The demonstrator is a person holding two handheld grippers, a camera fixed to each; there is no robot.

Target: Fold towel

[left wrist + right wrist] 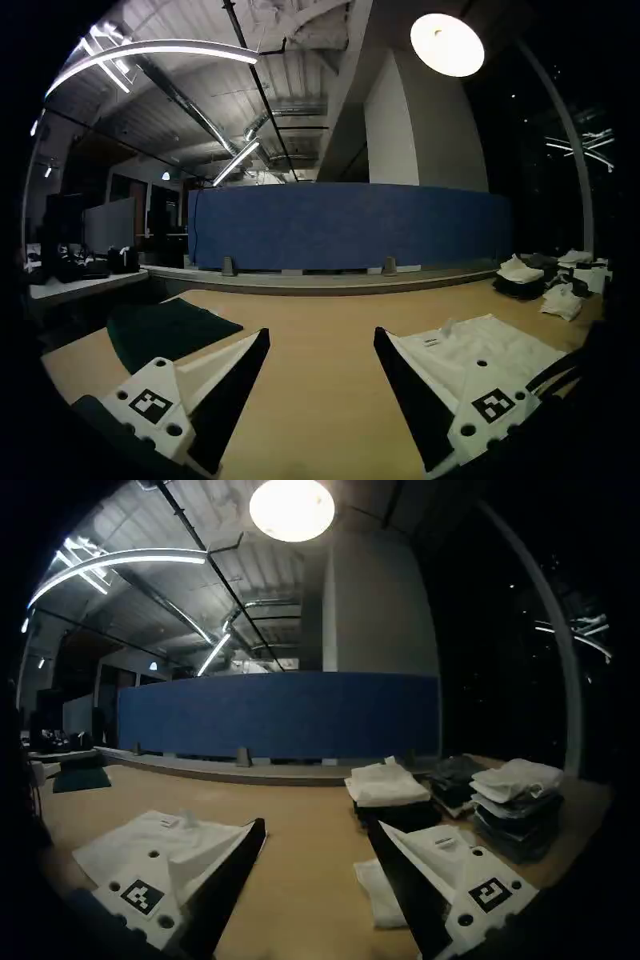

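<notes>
The left gripper (321, 331) and right gripper (315, 822) gape wide, empty. The white towel (480, 340) lies flat on the table (320, 400), lower right in the left gripper view (lower left in the other), its long axis seemingly pointing toward the blue partition (344, 224).

Towel (512, 332) flat on table (320, 352); another cloth (168, 328) left of it; folded stacks (552, 280) far right; partition (344, 228) behind table.

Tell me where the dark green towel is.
In the left gripper view, the dark green towel lies flat on the wooden table at the left, across from the white folded cloth at the right.
</notes>
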